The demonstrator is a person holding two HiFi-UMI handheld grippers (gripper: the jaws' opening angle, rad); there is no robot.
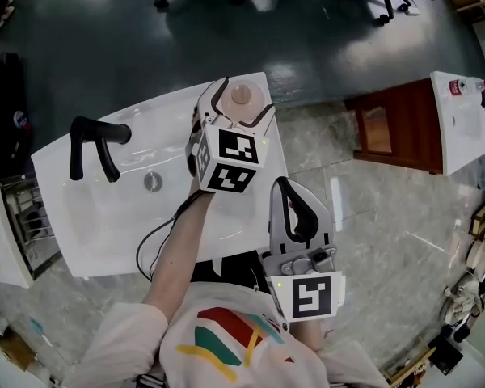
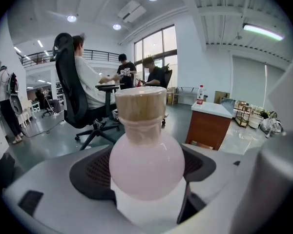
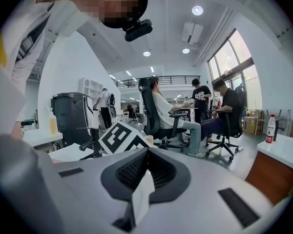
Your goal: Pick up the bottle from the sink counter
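Squeezing the round pink bottle (image 2: 146, 165) by its fat belly at the far right corner of the sink counter (image 1: 89, 233), the left gripper (image 1: 241, 102) should hold gently (it looks smooth, slippery and light), while the right gripper (image 3: 146, 165) is pinched together on nothing.
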